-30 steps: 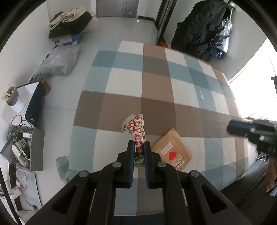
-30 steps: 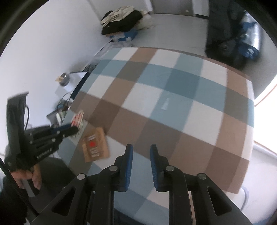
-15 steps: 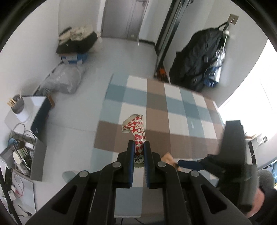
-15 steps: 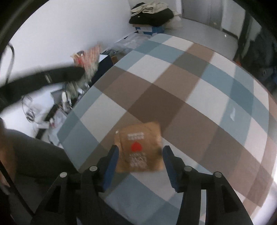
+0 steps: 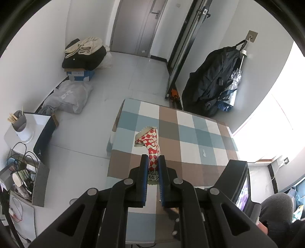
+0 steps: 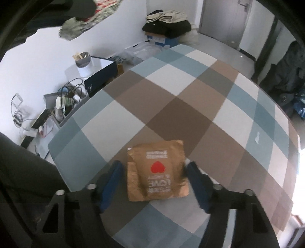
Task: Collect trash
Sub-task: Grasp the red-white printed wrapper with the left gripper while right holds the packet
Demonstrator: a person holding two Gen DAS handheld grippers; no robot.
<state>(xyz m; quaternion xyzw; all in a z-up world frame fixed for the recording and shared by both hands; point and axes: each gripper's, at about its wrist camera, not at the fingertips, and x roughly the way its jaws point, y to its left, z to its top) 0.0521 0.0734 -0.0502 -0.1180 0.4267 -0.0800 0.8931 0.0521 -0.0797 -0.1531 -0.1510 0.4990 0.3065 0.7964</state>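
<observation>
My left gripper (image 5: 153, 160) is shut on a red-and-white patterned snack wrapper (image 5: 149, 141) and holds it high above the checked table (image 5: 183, 133). The wrapper also shows blurred at the top left of the right wrist view (image 6: 91, 13). My right gripper (image 6: 154, 168) is open wide just above the table, its fingers on either side of a flat brown pouch (image 6: 157, 169) with a red heart that lies on the cloth near the table's front edge.
A low shelf with cables, cups and a white utensil pot (image 6: 83, 65) stands left of the table. Bags and a pile of clothes (image 5: 83, 51) lie on the floor by the far wall. A dark coat (image 5: 211, 84) hangs at the right.
My left gripper has risen well above the table with the wrapper. My right gripper has opened wide and come down around the brown pouch.
</observation>
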